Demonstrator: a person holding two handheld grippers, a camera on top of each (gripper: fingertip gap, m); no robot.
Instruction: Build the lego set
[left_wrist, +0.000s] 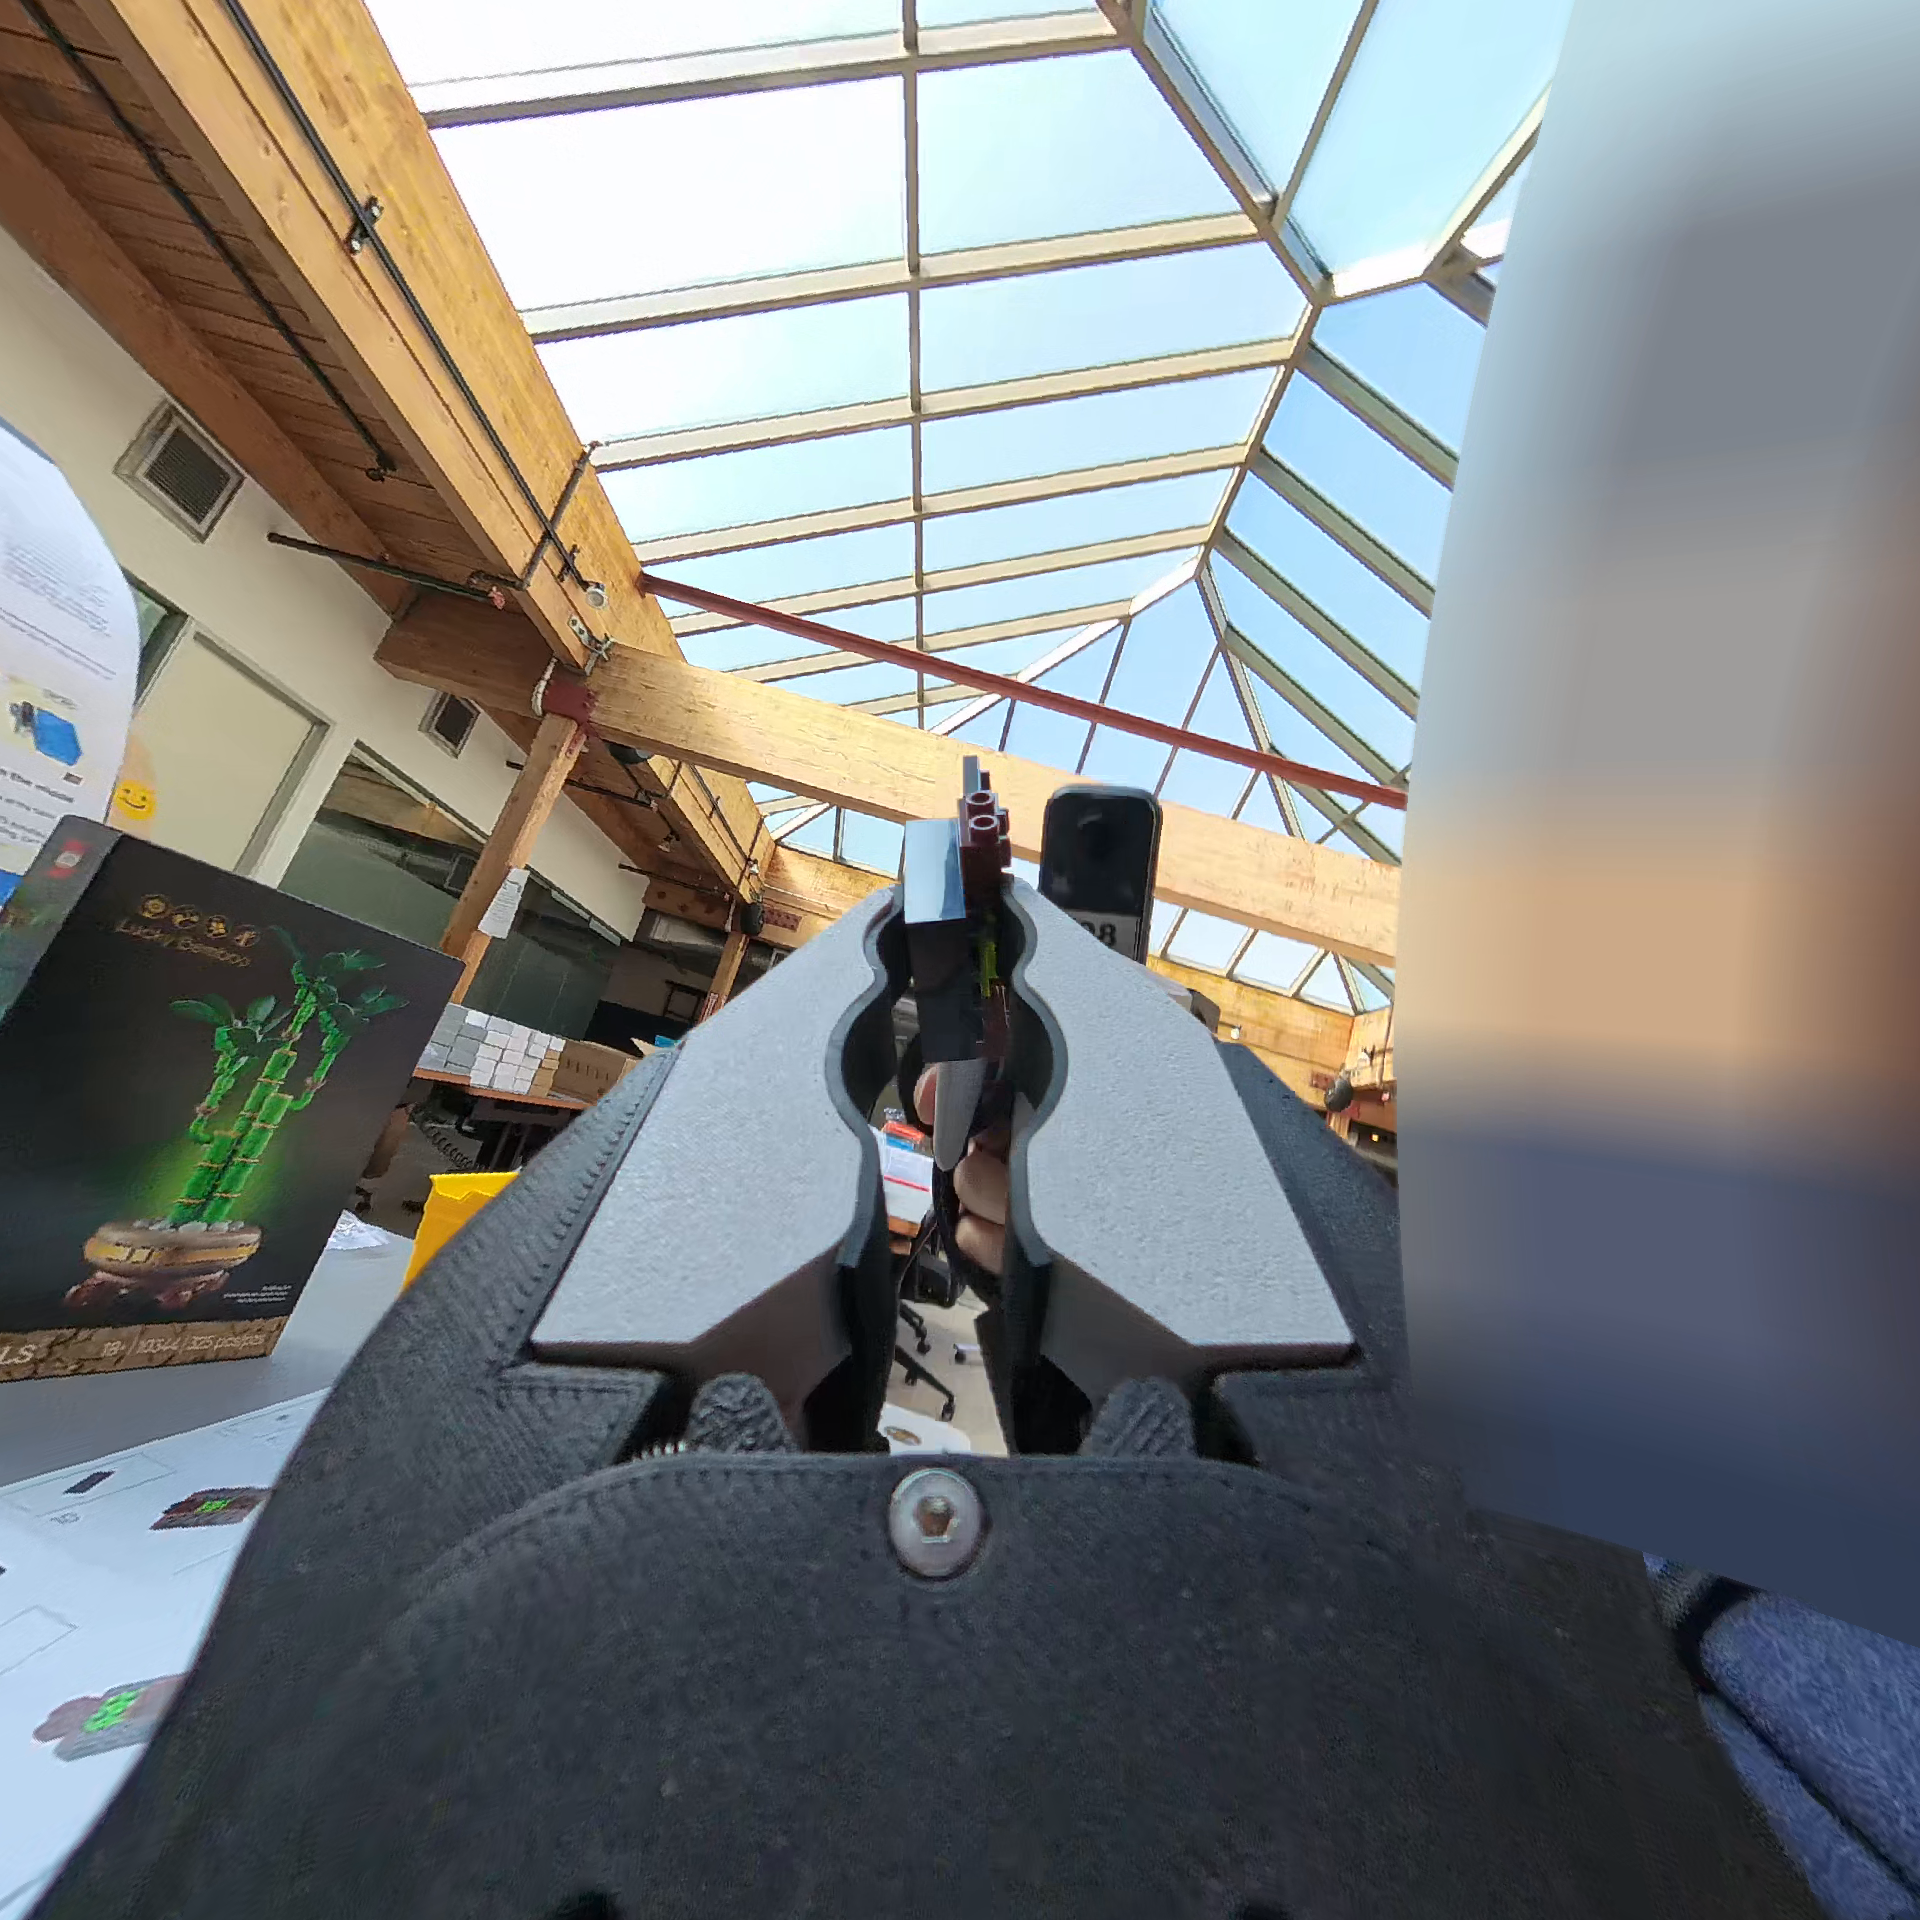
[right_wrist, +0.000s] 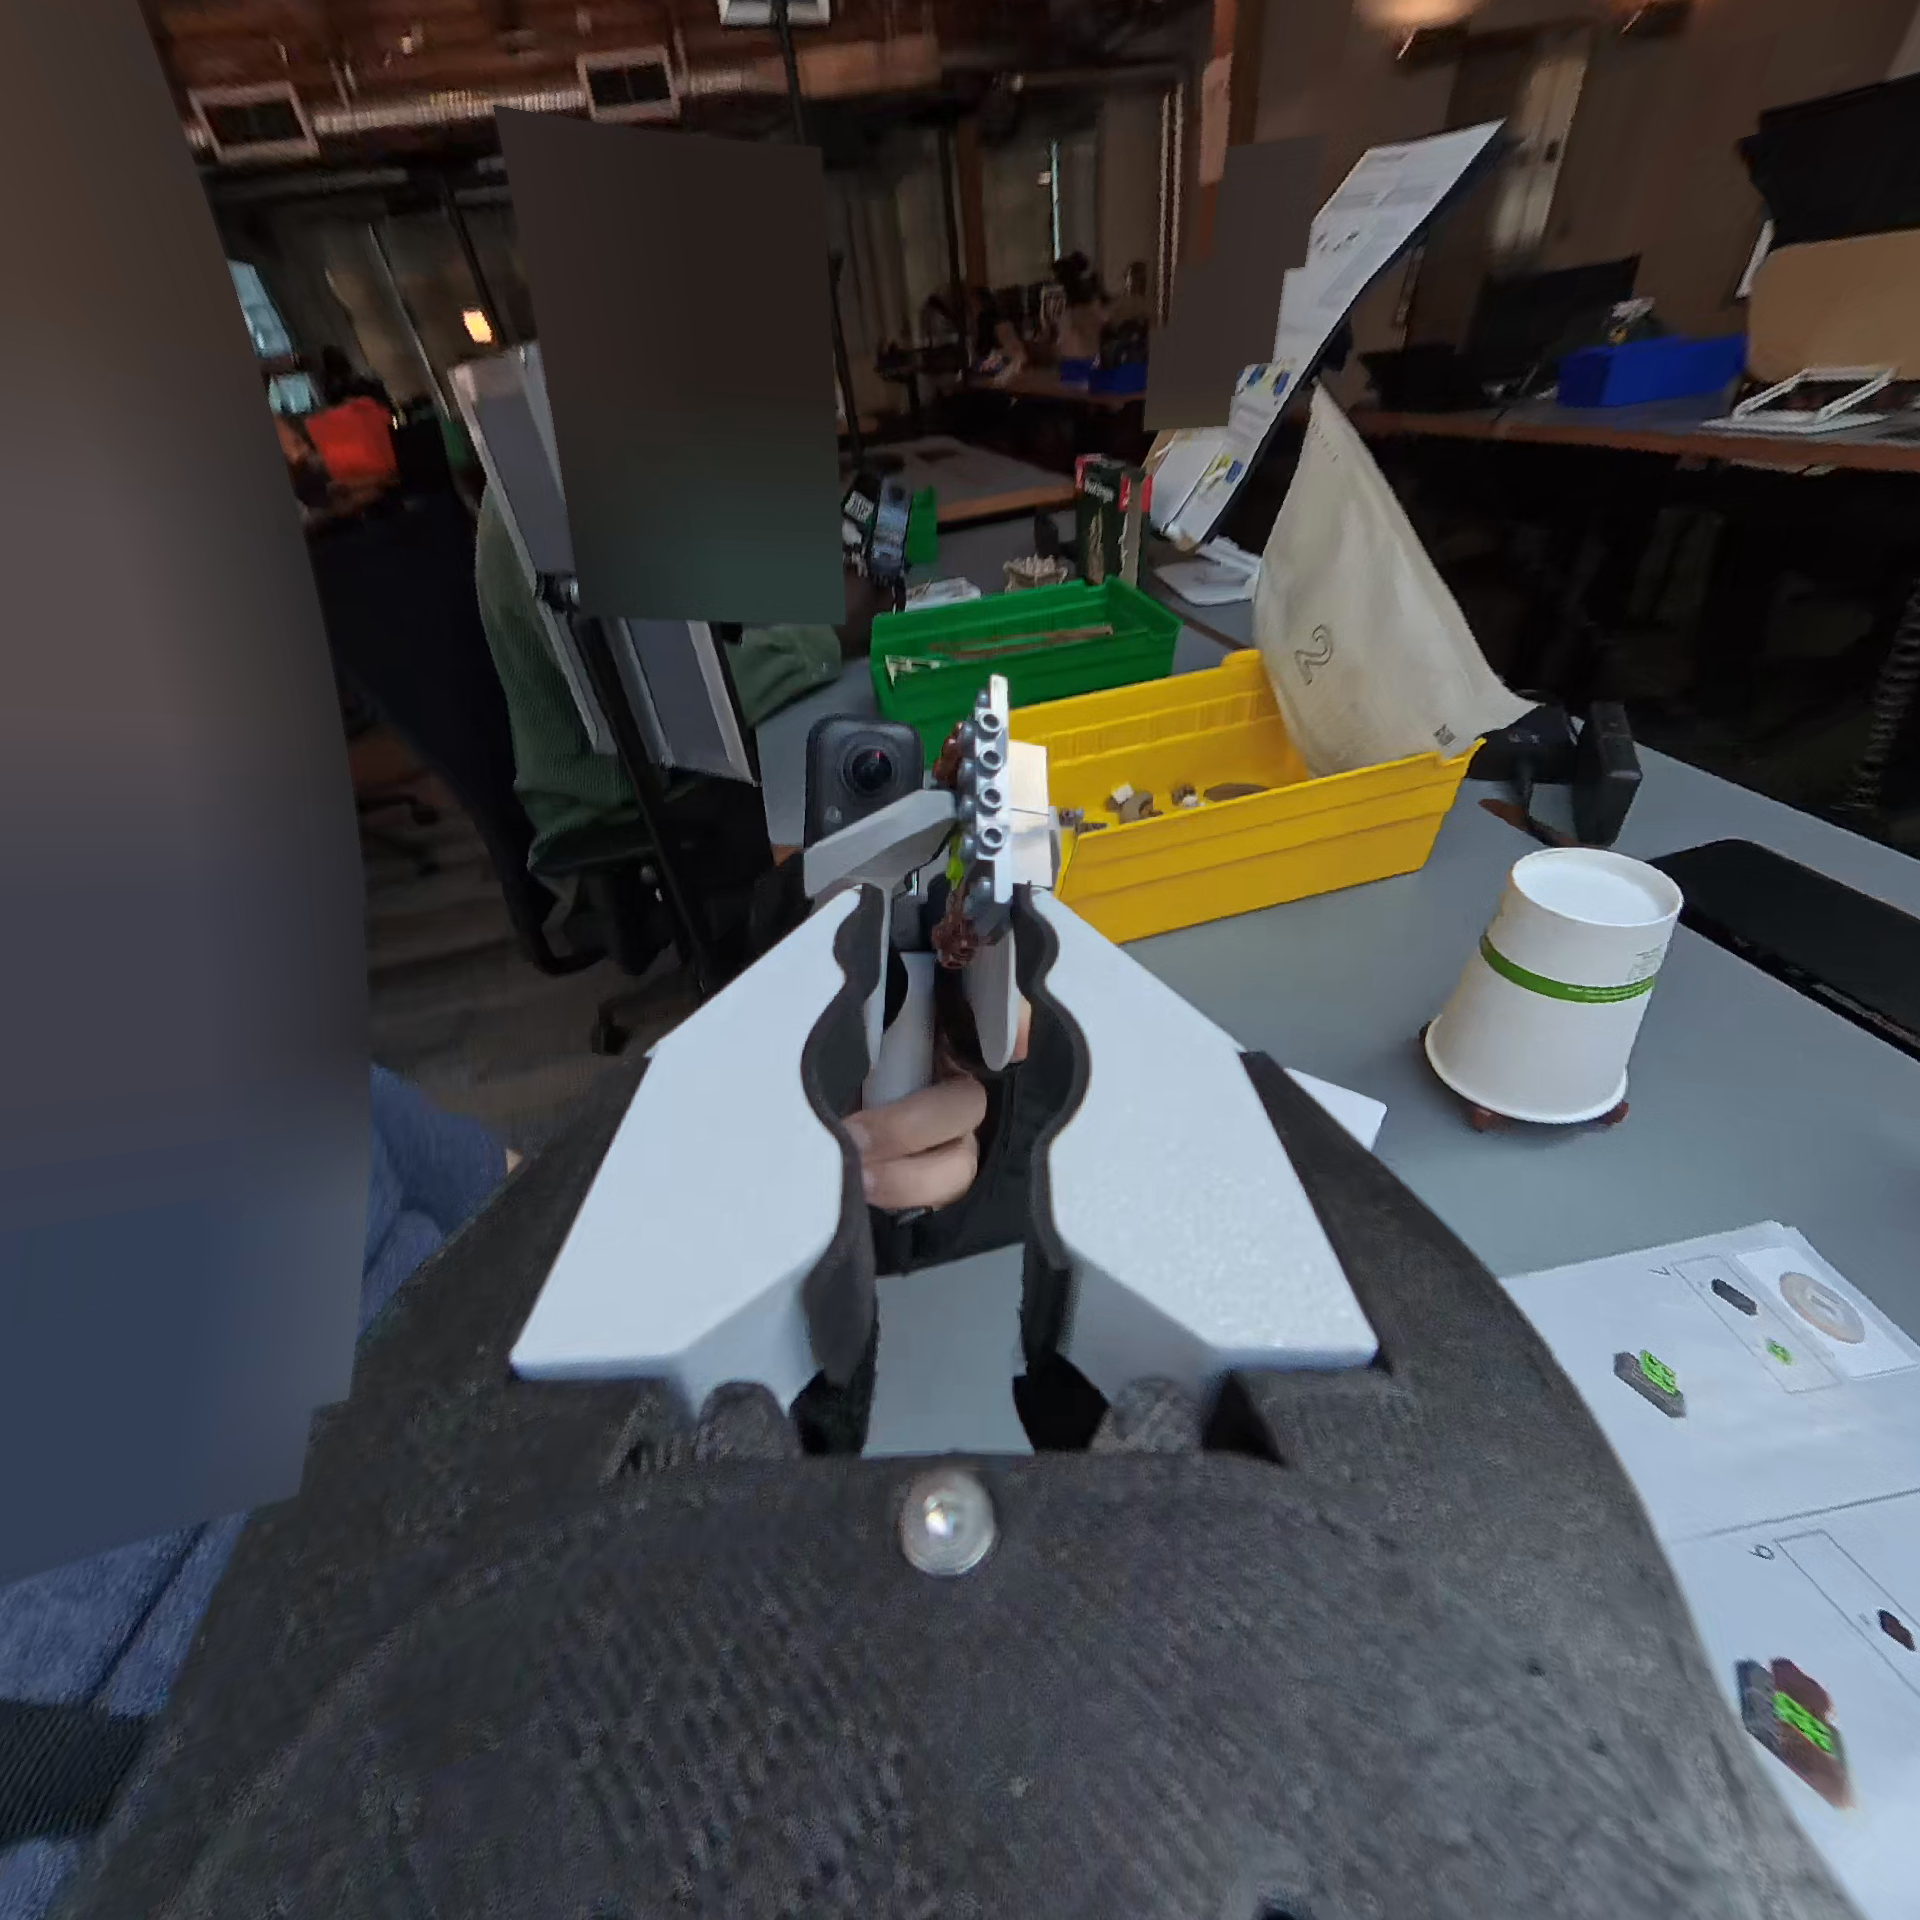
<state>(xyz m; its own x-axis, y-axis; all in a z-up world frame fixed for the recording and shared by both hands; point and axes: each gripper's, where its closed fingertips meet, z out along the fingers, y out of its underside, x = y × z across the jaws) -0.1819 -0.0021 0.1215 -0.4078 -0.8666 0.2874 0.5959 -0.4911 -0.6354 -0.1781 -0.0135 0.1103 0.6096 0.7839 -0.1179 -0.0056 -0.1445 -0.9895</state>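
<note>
Both grippers clamp the same small grey, dark-brown and green lego assembly midair: left gripper, right gripper, tip-to-tip.

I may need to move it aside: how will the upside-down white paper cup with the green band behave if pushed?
The upside-down white paper cup with the green band is probably light and would slide easily. Being tall, it may tip. Something brown beneath its rim could catch.

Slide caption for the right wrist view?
Both grippers pinch a small lego assembly above the grey table.
</note>
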